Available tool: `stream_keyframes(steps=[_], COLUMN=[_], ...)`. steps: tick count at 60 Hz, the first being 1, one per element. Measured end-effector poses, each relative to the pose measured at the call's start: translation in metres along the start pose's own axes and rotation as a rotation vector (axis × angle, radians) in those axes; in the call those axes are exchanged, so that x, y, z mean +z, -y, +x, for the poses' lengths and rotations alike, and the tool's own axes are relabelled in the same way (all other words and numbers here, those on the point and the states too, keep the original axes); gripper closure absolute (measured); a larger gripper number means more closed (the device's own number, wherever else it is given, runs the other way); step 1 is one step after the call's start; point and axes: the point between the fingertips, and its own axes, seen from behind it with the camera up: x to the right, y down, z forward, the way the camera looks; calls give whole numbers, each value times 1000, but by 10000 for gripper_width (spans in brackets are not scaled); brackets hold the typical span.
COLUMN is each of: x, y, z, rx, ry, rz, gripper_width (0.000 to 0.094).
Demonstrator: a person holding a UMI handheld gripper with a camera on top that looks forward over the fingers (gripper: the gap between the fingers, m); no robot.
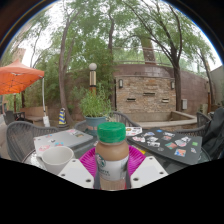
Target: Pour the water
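A bottle [112,155] with a green cap, tan liquid and a white label stands upright between my fingers, and both pink pads [89,161] press on its sides. My gripper [112,168] is shut on it and holds it above a round table [150,143]. A white cup [56,158] stands on the table just left of the left finger.
Several small cards or tiles [172,143] lie scattered on the table's right half. A metal mesh chair [22,138] stands at the left. Beyond are a potted plant [96,106], a stone outdoor fireplace [146,93], an orange umbrella [18,77] and trees.
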Motion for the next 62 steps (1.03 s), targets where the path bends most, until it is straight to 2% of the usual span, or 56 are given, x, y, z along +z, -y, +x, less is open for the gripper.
stream_keyframes(steps=[6,10,12,16,17,24,38,50,62], x=[-6,-4,-5,-9,-11,-30,-109,-208,-292], y=[-2,-8,-10,-6,-5,-3,32,86,126], z=[0,4,2,-7,-9,-10,-11,-88,-179], rx=[5,11,9,5,4,12,9,32,31], ry=[-3,-26,-21,7,12,-16,-194,-243,-221], rz=[-23,-95,-120,-136,-144,-190,-242,-274,-314], gripper_width=[481,408,329,96,79,110,101,102,101])
